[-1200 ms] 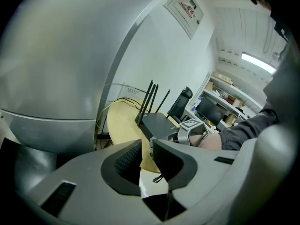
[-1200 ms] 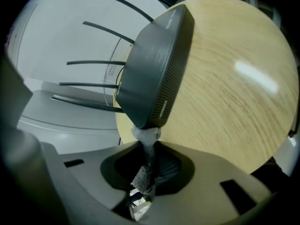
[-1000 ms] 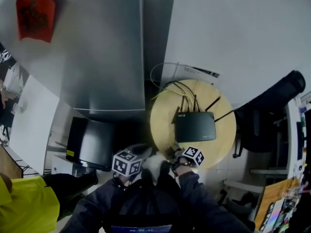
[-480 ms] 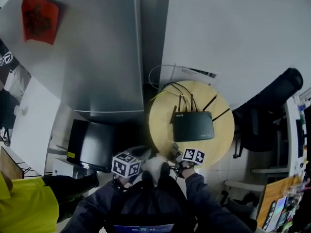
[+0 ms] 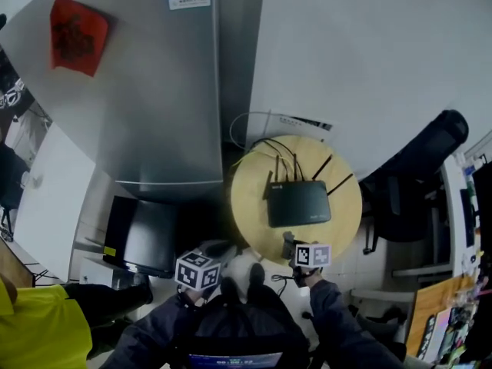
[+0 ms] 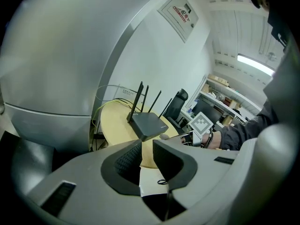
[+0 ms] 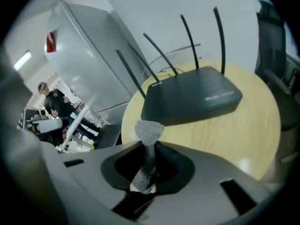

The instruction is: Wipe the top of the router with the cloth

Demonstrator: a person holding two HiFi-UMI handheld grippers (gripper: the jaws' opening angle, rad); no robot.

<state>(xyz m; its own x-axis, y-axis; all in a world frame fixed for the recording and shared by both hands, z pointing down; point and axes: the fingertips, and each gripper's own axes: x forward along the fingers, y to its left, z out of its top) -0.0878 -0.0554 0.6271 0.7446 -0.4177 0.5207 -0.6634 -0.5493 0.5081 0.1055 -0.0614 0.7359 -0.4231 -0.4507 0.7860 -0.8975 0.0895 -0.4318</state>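
Well, we had the right claw [image 7: 151, 150] pinched on the cloth [image 7: 149, 133]; a grey tuft of it stood up out of the closed jaws; the router [image 7: 192, 100] lay just ahead of that claw, flat on the round table [image 7: 262, 139], and we could not tell whether the tuft touched its near edge; four antennas [image 7: 219, 41] rose along its far side. Our left claw [image 6: 146, 154] gripped nothing; its jaws stood a narrow gap apart, with only the table edge showing through; the router [image 6: 149, 124] sat ahead of it, well apart, and the right claw's marker cube [image 6: 201, 124] showed to its right. From the head view, the right claw [image 5: 290, 246] hung at the table's [image 5: 254, 229] near rim, just short of the router [image 5: 298, 204]; the left claw [image 5: 219, 252] was off the table, beside it.
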